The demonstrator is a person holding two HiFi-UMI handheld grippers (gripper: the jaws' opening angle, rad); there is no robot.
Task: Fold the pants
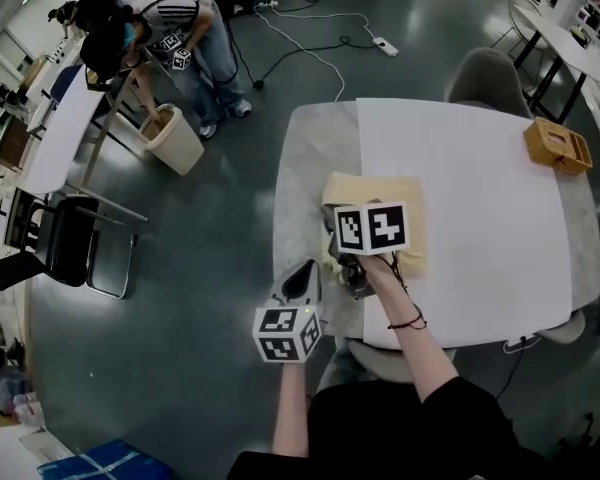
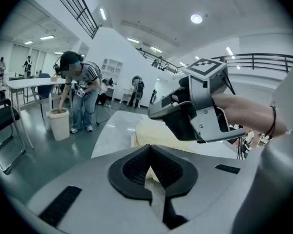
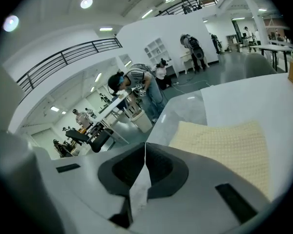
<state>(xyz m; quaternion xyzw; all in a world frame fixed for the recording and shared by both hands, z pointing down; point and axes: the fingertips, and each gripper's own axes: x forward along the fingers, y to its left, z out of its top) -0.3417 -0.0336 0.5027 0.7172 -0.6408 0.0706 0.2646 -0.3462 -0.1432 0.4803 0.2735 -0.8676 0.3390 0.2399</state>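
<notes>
Lying folded, pants (image 1: 375, 190) sit near table's (image 1: 480, 268) left edge.

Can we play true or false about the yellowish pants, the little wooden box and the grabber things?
1. The pants lie folded on the table. True.
2. The wooden box sits on top of the pants. False: it stands apart from them, at the table's far right corner.
3. The right gripper has its jaws wide open. False: its jaws are closed together.
4. Behind the table, a person bends over a bin. True.
</notes>
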